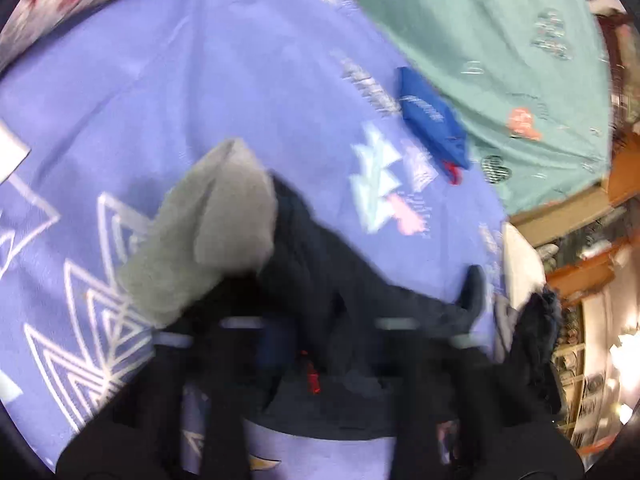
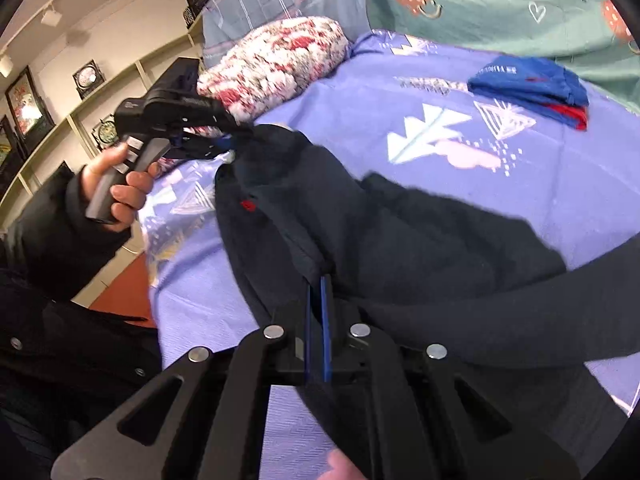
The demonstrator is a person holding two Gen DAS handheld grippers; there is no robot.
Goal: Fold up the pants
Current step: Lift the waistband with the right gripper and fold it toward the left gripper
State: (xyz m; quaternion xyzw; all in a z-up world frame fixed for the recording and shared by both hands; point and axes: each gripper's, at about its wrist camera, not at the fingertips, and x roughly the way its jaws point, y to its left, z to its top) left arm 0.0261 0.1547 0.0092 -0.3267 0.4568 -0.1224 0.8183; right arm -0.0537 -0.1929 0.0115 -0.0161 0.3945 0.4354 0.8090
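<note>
Dark navy pants [image 2: 420, 236] with a small red tag lie across a purple patterned bed sheet [image 2: 520, 168]. My right gripper [image 2: 318, 280] is shut on the pants' waist edge, its blue pads pressed together on the cloth. My left gripper [image 2: 236, 136] is seen in the right wrist view, held by a hand, shut on the pants' far edge and lifting it. In the blurred left wrist view the pants [image 1: 320, 264] hang over the left gripper [image 1: 312, 344], with a grey lining or pocket [image 1: 208, 232] turned out.
Folded blue and red clothing [image 2: 532, 88] lies on the sheet to the far right. A teal quilt [image 2: 500, 4] and a red-and-white patterned pillow [image 2: 276, 64] lie behind. The bed edge drops to a red floor [image 2: 124, 296] at left; shelves line the wall.
</note>
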